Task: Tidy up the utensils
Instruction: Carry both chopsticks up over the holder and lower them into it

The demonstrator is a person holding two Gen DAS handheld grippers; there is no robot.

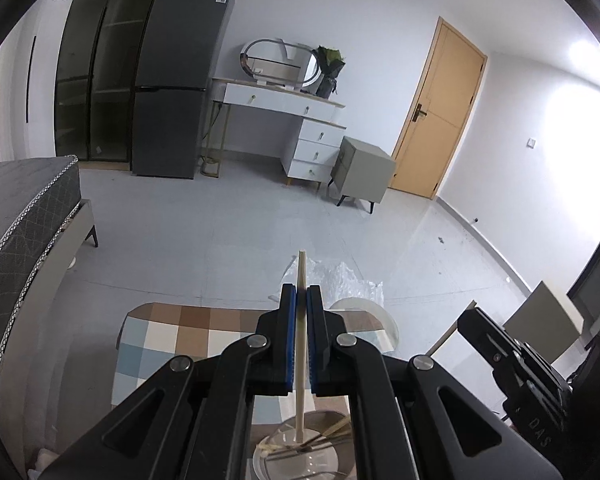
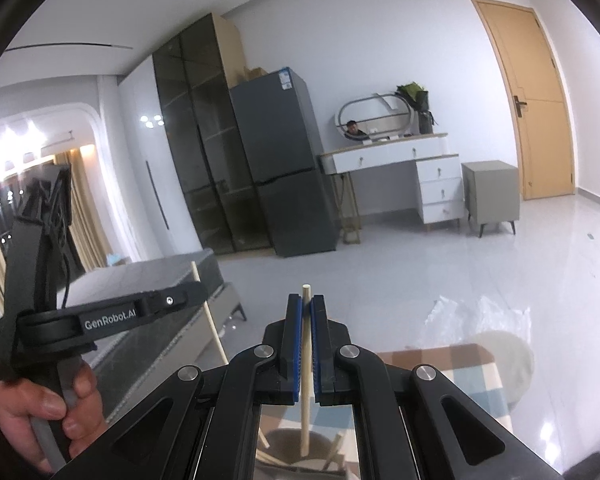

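Between its blue pads, each tool (image 1: 301, 294) (image 2: 306, 304) grips 1 upright chopstick (image 1: 301, 360) (image 2: 306, 380).

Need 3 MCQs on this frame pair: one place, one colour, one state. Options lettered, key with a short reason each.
1. Where is the round metal bowl?
A. on the checkered tablecloth, below the left hand-held gripper
B. on the dressing table
C. on the bed

2. What colour are the left hand-held gripper's pads?
A. red
B. blue
C. white

3. What is the state of the right hand-held gripper?
A. wide open, nothing in it
B. shut on a spoon
C. shut on a pale chopstick

Key: 1 A, the bowl shows under the jaws on the checked cloth; 2 B, blue strips line both fingers; 3 C, the thin pale stick runs between the closed pads.
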